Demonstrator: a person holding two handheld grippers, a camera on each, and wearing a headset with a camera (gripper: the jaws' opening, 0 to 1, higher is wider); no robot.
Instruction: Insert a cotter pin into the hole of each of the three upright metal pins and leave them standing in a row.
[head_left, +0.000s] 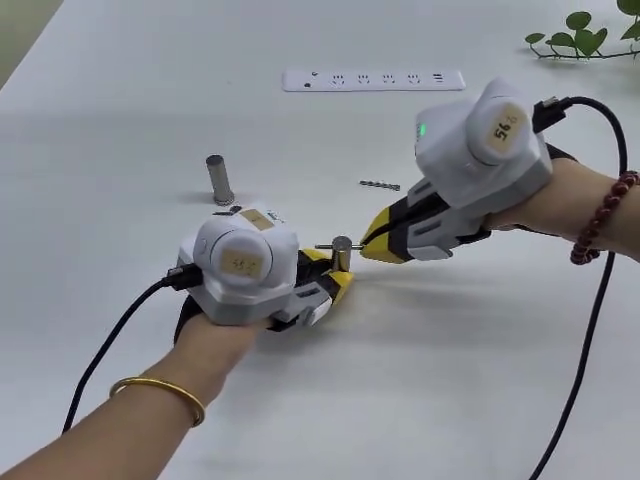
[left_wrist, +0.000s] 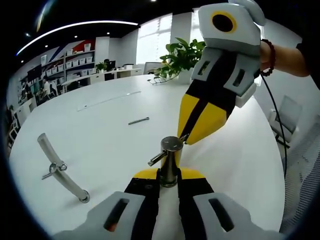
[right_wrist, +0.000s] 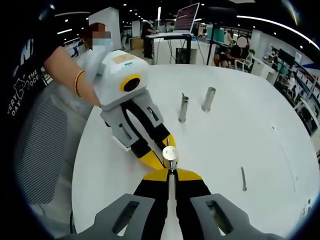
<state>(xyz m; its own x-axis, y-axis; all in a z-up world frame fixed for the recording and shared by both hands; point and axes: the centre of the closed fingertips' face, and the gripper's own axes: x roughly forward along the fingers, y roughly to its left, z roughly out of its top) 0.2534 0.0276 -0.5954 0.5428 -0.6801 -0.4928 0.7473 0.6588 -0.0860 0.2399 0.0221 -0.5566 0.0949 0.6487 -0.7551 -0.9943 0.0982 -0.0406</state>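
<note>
My left gripper (head_left: 334, 278) is shut on an upright metal pin (head_left: 342, 250), seen between its jaws as the metal pin (left_wrist: 169, 160). A cotter pin (left_wrist: 155, 159) runs through the pin's hole and pokes out on the far side. My right gripper (head_left: 367, 245) is shut on the cotter pin's other end, its yellow tips right against the pin's head (right_wrist: 170, 152). A second pin (right_wrist: 184, 108) and a third pin (right_wrist: 208, 98) stand behind the left gripper. One of them (left_wrist: 60, 168) carries a cotter pin. A loose cotter pin (head_left: 380, 185) lies on the table.
A white power strip (head_left: 375, 80) lies at the far side of the white table (head_left: 450, 380). A green plant (head_left: 585, 35) sits at the far right corner. Black cables trail from both grippers toward the near edge.
</note>
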